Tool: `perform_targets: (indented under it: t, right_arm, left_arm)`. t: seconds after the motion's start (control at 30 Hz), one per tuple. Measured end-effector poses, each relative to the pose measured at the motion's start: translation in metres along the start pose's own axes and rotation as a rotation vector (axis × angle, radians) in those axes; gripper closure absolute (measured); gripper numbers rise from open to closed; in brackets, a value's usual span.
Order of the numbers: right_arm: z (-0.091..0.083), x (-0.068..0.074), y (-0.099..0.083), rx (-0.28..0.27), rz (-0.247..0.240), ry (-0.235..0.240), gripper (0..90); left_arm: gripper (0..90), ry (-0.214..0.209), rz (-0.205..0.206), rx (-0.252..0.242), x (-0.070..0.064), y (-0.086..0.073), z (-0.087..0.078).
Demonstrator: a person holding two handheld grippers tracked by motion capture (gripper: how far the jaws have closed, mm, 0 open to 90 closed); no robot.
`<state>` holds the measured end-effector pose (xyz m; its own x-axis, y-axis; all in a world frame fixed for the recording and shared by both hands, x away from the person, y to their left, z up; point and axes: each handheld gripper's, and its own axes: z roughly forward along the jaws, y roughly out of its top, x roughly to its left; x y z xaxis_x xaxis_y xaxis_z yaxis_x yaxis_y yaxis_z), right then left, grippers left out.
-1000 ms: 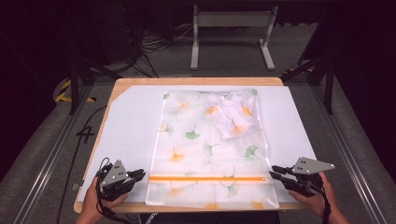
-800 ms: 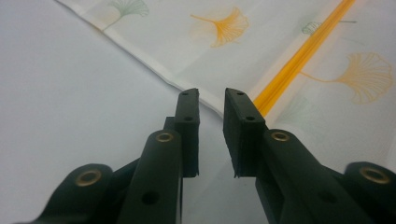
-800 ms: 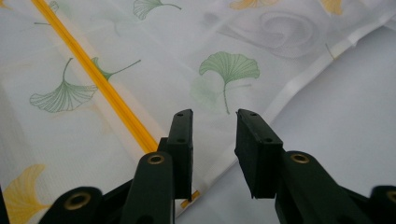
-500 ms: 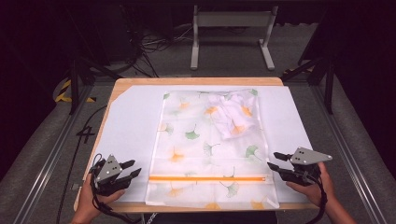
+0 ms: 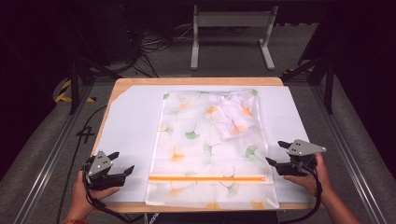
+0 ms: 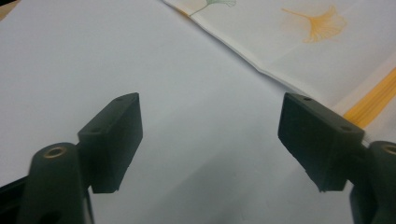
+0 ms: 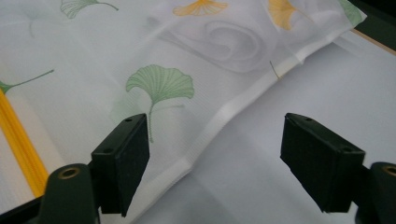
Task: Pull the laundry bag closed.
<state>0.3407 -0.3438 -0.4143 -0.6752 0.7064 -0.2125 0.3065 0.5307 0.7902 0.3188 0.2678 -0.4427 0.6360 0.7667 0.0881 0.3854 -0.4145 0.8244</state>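
A translucent white mesh bag [image 5: 196, 140] printed with green and orange ginkgo leaves lies flat on a white sheet [image 5: 130, 121]. An orange zipper [image 5: 208, 178] runs across its near end. A folded white cloth [image 5: 233, 116] rests inside at the far right. My left gripper [image 5: 122, 162] stands open over the bare sheet, left of the bag. In the left gripper view the bag's edge [image 6: 280, 74] and zipper [image 6: 373, 98] lie off to the right. My right gripper [image 5: 274, 152] is open at the bag's right edge [image 7: 219, 116], which runs between its jaws.
The white sheet covers a wooden table [image 5: 196, 80]. Bare sheet lies on both sides of the bag. Metal rails [image 5: 46, 158] flank the table, and cables [image 5: 154, 44] and a metal stand [image 5: 231, 21] lie on the floor beyond.
My right gripper has moved a little forward and inward toward the bag's right edge. My left gripper has drifted slightly left and forward. Both stay open.
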Motion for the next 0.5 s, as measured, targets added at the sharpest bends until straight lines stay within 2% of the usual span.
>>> perform_targets:
  t: [0.03, 0.07, 0.13, 0.17, 0.23, 0.3, 0.33, 0.43, 0.5]
  right_arm:
    - [0.000, -0.004, -0.005, -0.016, 0.028, -0.006, 20.8]
    - [-0.001, -0.006, -0.008, -0.027, 0.043, -0.008, 20.1]
    - [-0.002, -0.008, -0.010, -0.038, 0.054, -0.012, 18.4]
    - [-0.005, -0.012, -0.015, -0.063, 0.076, -0.032, 16.8]
    - [-0.008, -0.014, -0.020, -0.070, 0.095, -0.064, 14.4]
    - [-0.013, -0.018, -0.026, -0.086, 0.131, -0.073, 13.8]
    - [-0.013, -0.018, -0.026, -0.086, 0.131, -0.073, 13.8]
    - [-0.022, -0.025, -0.034, -0.082, 0.143, -0.128, 12.5]
    - [-0.029, -0.029, -0.039, -0.104, 0.165, -0.142, 12.4]
  left_arm:
    - [20.6, -0.001, -0.010, -0.011, 0.001, -0.002, -0.001]
    - [19.3, -0.005, -0.033, -0.042, 0.004, -0.004, -0.003]
    - [18.7, -0.004, -0.047, -0.054, 0.005, -0.006, -0.004]
    - [17.6, 0.001, -0.053, -0.072, 0.006, -0.008, -0.007]
    - [16.9, 0.001, -0.070, -0.089, 0.007, -0.010, -0.008]
    - [15.5, 0.008, -0.088, -0.095, 0.008, -0.013, -0.010]
    - [15.3, 0.008, -0.088, -0.095, 0.008, -0.013, -0.010]
    - [14.3, 0.011, -0.119, -0.117, 0.009, -0.015, -0.012]
    - [13.7, 0.012, -0.130, -0.137, 0.008, -0.015, -0.015]
